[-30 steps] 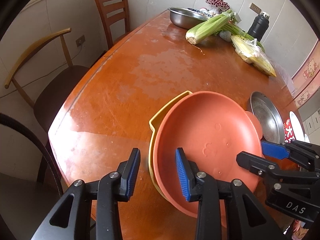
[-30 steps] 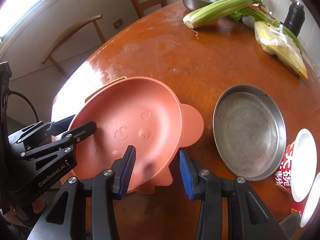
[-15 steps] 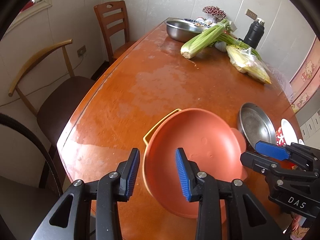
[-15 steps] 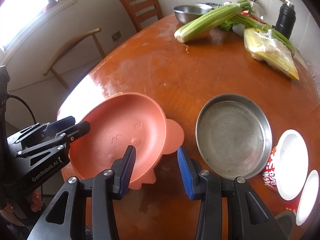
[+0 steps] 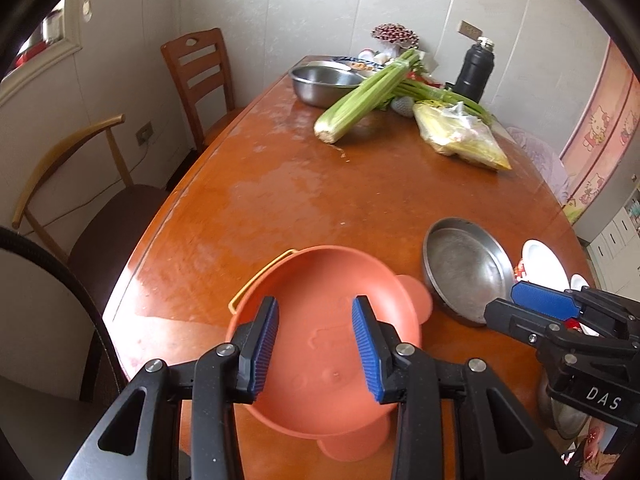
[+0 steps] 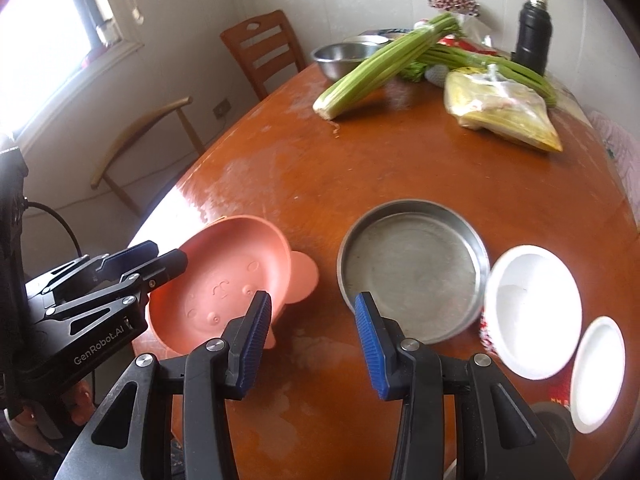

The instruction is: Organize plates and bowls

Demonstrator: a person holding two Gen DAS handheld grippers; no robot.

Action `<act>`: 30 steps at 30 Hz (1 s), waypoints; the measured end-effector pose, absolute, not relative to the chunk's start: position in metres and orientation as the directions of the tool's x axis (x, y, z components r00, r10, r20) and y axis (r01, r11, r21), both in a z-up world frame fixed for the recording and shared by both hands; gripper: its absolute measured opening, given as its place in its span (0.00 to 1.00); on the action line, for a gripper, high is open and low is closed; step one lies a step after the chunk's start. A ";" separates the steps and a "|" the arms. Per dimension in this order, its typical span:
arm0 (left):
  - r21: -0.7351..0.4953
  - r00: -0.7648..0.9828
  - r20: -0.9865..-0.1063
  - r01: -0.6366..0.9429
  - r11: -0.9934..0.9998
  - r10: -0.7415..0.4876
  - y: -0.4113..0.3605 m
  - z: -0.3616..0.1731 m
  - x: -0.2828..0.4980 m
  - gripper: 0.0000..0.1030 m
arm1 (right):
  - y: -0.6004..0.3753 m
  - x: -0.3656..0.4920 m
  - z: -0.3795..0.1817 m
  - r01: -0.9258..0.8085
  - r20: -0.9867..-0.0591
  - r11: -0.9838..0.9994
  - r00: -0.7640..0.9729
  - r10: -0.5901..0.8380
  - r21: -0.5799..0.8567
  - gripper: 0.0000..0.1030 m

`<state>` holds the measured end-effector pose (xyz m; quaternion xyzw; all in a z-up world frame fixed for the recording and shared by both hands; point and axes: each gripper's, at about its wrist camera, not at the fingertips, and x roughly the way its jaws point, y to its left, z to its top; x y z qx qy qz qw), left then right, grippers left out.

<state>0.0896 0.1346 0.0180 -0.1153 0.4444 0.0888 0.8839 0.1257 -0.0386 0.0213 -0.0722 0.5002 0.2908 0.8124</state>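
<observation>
The salmon-pink plastic bowl with rounded ears point(image 5: 320, 280) sits on the orange-brown wooden table point(image 5: 304, 184), below the left gripper point(image 5: 316, 344) and left of the right gripper point(image 6: 312, 340). Both jaws gape, grasping nothing.

The table point(image 5: 320, 200) is glossy varnished wood, its sheen worn pale and patchy toward ten o'clock. The pink plate point(image 5: 332, 320) looks like matt, smooth plastic with faint embossed marks. At two o'clock from it, the metal pan point(image 6: 412, 268) is dull, scuffed steel. The far steel bowl point(image 5: 324, 82) shines brighter.
</observation>
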 end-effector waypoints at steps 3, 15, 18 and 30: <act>-0.118 0.597 -0.801 -0.244 0.962 0.054 0.125 0.024 0.093 0.37 | -0.051 0.128 0.026 -0.530 -0.847 0.827 0.341 0.409 0.186 0.44; -0.072 0.613 -0.789 -0.153 0.986 0.037 0.079 0.045 0.115 0.37 | -0.105 0.132 0.036 -0.463 -0.824 0.856 0.374 0.424 0.230 0.44; -0.071 0.613 -0.789 -0.127 0.989 0.022 0.065 0.045 0.119 0.37 | -0.124 0.133 0.038 -0.436 -0.820 0.868 0.391 0.418 0.235 0.44; -0.070 0.601 -0.798 -0.015 0.997 -0.047 -0.007 0.042 0.124 0.37 | -0.211 0.120 0.042 -0.340 -0.801 0.909 0.459 0.384 0.241 0.44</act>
